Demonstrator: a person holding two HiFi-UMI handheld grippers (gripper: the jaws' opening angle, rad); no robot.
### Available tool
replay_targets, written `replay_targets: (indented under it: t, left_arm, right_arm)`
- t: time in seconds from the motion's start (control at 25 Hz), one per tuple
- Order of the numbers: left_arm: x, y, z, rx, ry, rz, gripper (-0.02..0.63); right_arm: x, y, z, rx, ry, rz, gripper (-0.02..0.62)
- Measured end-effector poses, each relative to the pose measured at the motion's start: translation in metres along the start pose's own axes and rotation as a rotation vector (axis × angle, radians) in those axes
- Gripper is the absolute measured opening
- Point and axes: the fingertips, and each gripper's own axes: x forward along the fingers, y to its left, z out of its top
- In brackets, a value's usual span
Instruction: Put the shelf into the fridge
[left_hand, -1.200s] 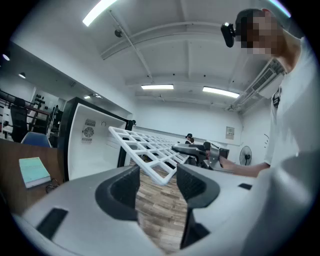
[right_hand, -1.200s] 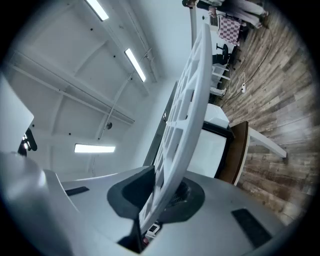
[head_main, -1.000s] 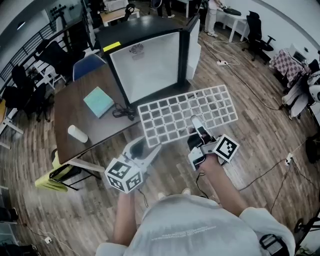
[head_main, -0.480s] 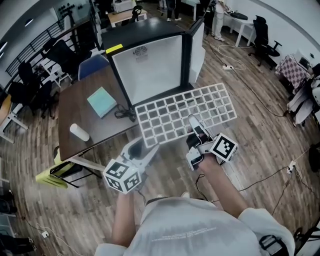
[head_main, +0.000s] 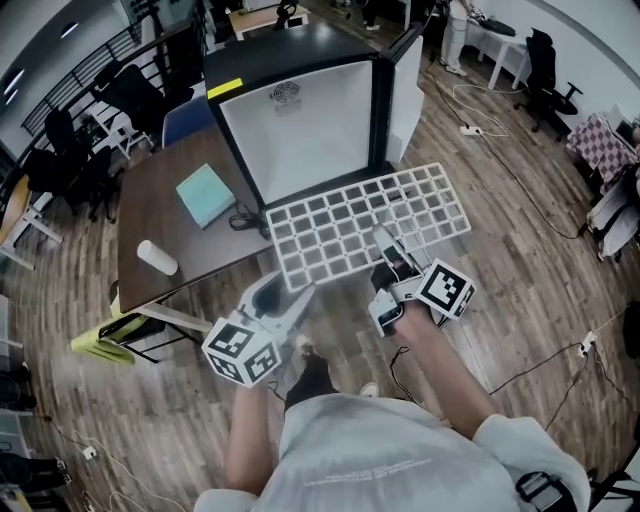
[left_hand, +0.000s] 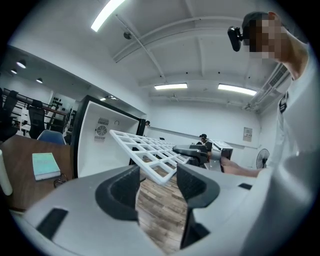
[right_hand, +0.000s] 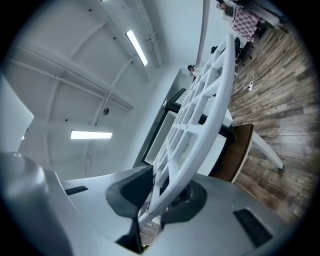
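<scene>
The black fridge (head_main: 300, 130) stands open and shows its white inside. A white grid shelf (head_main: 340, 225) is held level in the air just before the opening. My right gripper (head_main: 385, 250) is turned on its side and shut on the shelf's near edge (right_hand: 200, 115). One jaw is above that edge and one below, and they have just been opening a little. My left gripper (head_main: 298, 296) is open. The shelf's near left corner (left_hand: 160, 172) lies between its pads, which do not press on it.
The fridge door (head_main: 405, 85) hangs open to the right. A brown table (head_main: 170, 230) at the left carries a teal book (head_main: 203, 195), a white cylinder (head_main: 157, 257) and a black cable (head_main: 245, 222). More cables (head_main: 520, 370) lie on the wooden floor.
The person has stepped forward; a leg and shoe now show below the shelf. Both grippers have carried the shelf slightly nearer the fridge opening.
</scene>
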Motion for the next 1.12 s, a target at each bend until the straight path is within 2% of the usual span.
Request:
replay_targets:
  t: [0.2,0.32,0.52,0.64,0.76,1.12]
  left_arm:
    - [0.028,0.053,0.017,0.002,-0.028,-0.021,0.236]
    - [0.048,0.092,0.033,0.001,-0.041,-0.049,0.236]
    - [0.073,0.150,0.063,0.002,-0.051,-0.088,0.236]
    - [0.085,0.170,0.076,0.014,-0.053,-0.103,0.235]
    - [0.093,0.189,0.080,-0.004,-0.050,-0.108,0.235]
    - [0.099,0.227,0.070,-0.047,-0.030,-0.106,0.225]
  right_arm:
    - [0.062,0.000,0.013,-0.015,-0.016,0.038,0.057]
    - [0.101,-0.007,0.023,-0.031,-0.022,-0.004,0.057]
    - [0.166,-0.005,0.036,-0.041,-0.042,-0.027,0.060]
    - [0.194,-0.001,0.044,-0.031,-0.048,-0.012,0.060]
    - [0.214,-0.008,0.045,-0.031,-0.040,-0.039,0.061]
    - [0.254,-0.027,0.031,-0.036,0.010,-0.077,0.064]
